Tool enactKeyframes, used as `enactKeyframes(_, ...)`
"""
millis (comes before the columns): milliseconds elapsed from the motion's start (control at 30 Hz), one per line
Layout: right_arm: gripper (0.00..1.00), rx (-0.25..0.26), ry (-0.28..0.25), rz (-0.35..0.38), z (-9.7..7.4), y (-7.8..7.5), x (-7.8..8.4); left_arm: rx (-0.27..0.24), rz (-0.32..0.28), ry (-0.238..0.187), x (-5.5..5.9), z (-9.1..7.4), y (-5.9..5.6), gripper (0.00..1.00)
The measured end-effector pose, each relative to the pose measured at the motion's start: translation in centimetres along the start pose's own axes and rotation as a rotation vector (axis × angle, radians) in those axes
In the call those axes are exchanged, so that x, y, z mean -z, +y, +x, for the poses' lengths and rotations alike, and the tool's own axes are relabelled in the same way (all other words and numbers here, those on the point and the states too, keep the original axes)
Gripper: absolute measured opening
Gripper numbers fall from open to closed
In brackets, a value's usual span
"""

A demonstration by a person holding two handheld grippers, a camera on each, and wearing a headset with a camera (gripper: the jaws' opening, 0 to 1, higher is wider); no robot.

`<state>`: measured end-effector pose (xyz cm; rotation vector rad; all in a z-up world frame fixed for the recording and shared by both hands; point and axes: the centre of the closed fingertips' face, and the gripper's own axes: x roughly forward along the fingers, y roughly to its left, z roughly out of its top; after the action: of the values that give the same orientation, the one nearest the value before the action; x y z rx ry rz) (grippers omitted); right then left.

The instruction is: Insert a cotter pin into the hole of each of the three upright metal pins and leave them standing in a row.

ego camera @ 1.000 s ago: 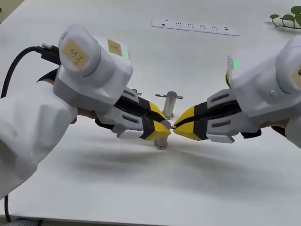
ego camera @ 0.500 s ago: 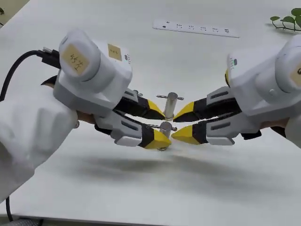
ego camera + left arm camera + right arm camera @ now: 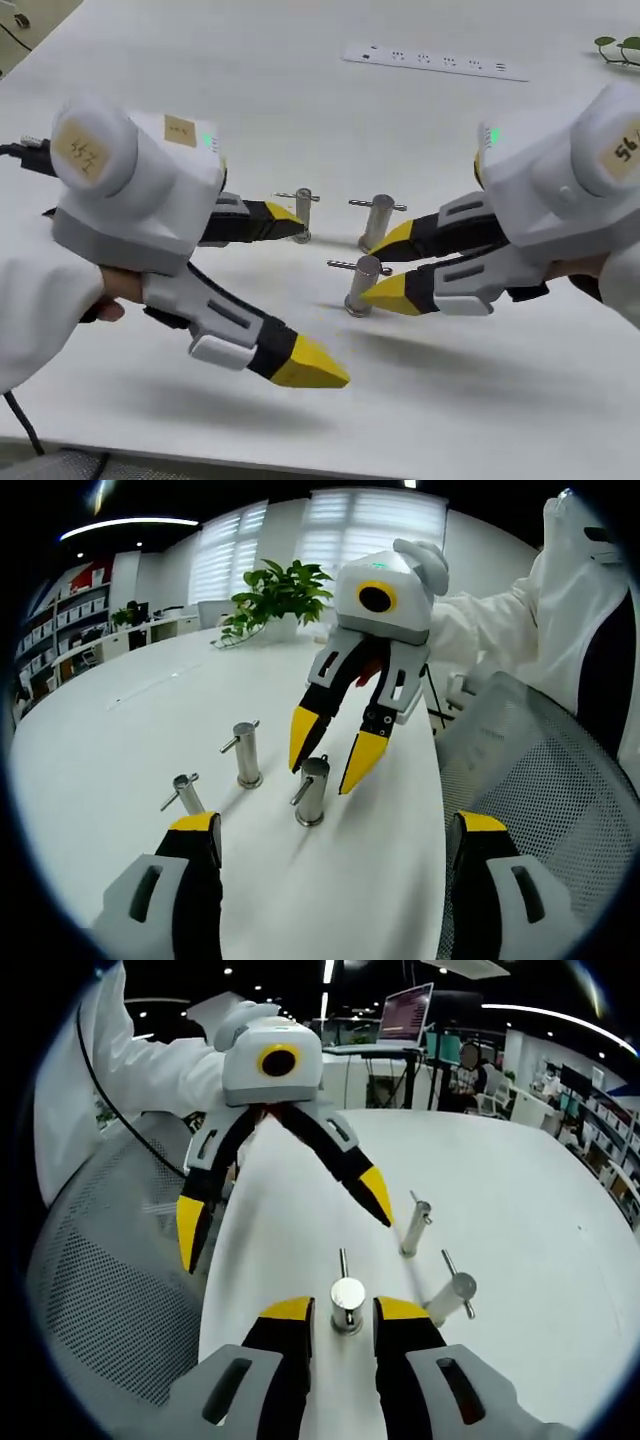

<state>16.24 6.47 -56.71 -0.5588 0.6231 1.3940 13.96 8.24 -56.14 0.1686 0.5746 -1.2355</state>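
Three upright metal pins stand on the white table, each with a cotter pin through its top: a near pin point(image 3: 362, 287), a far middle pin point(image 3: 378, 221) and a far left pin point(image 3: 303, 213). My right gripper point(image 3: 380, 270) is open, its yellow tips just beside the near pin point(image 3: 347, 1305), which sits between the jaw ends in the right gripper view. My left gripper point(image 3: 306, 294) is open wide, left of the pins and holding nothing. In the left gripper view, the three pins point(image 3: 313, 790) point(image 3: 245, 755) point(image 3: 186, 794) stand ahead, with the right gripper point(image 3: 330, 762) behind the nearest one.
A white power strip point(image 3: 435, 60) lies at the back of the table, with a green plant point(image 3: 620, 45) at the far right corner. A grey mesh chair point(image 3: 540, 770) sits off the table's front edge point(image 3: 330, 462).
Both grippers were shut at the near pin a second ago. Both have opened; the left has spread wide and drawn back to the left. The head camera has shifted.
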Motion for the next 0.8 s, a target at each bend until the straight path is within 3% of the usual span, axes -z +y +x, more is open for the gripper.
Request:
enactKeyframes(167, 0.16, -0.004, 0.005, 0.008, 0.5, -0.1, 0.1, -0.031, -0.036, 0.013, 1.1, -0.2, 0.3, 0.99)
enactKeyframes(400, 0.1, -0.011, -0.003, 0.006, 0.7, -0.1, 0.1, -0.03, -0.046, 0.022, 1.3, -0.5, -0.4, 0.99)
enactKeyframes(600, 0.09, -0.019, -0.012, 0.009, 0.6, -0.3, 0.0, -0.059, -0.071, 0.009, 1.2, -0.8, 0.0, 0.99)
enactKeyframes(800, 0.08, -0.032, -0.007, 0.003, 0.5, -0.2, 0.1, -0.083, -0.099, 0.03, 1.5, -1.3, 0.2, 0.99)
